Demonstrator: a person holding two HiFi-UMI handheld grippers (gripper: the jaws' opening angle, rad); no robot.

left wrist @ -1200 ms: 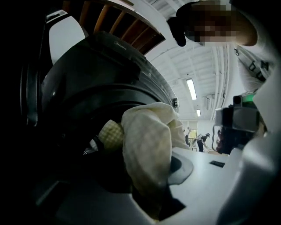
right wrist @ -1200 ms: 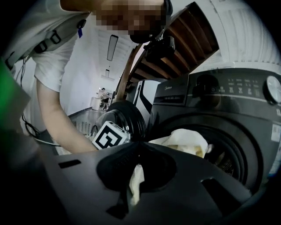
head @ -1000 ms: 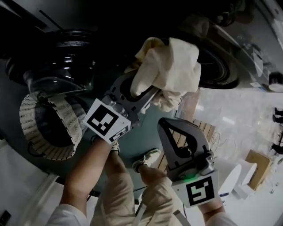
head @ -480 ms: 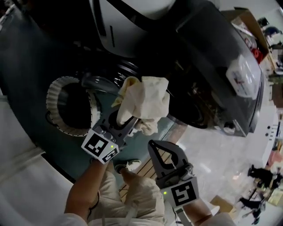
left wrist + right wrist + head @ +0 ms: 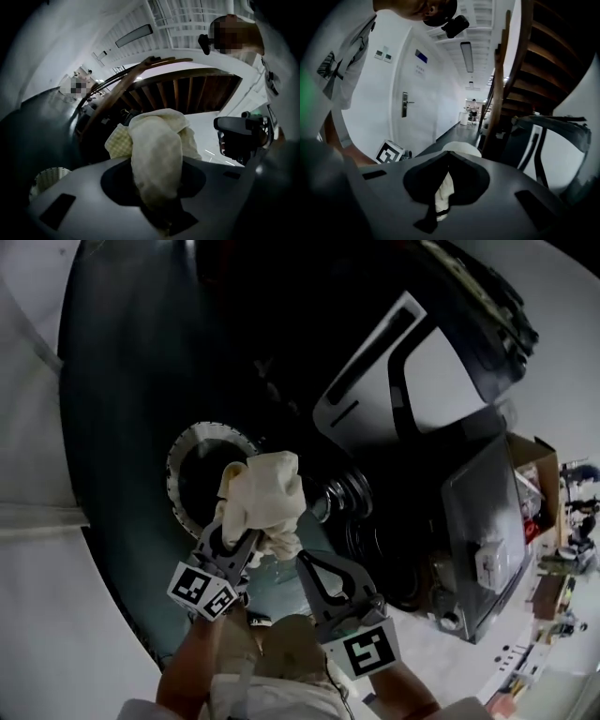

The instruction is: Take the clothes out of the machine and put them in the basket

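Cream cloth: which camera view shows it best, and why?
Left gripper view: the cream cloth fills the centre, pinched by the left gripper. Head view shows it small and bunched; right gripper view, just a pale bit past the jaw tips.

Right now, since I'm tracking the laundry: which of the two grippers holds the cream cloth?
The left gripper: its jaws are clamped on the cream cloth, while the right gripper is shut just beside it.
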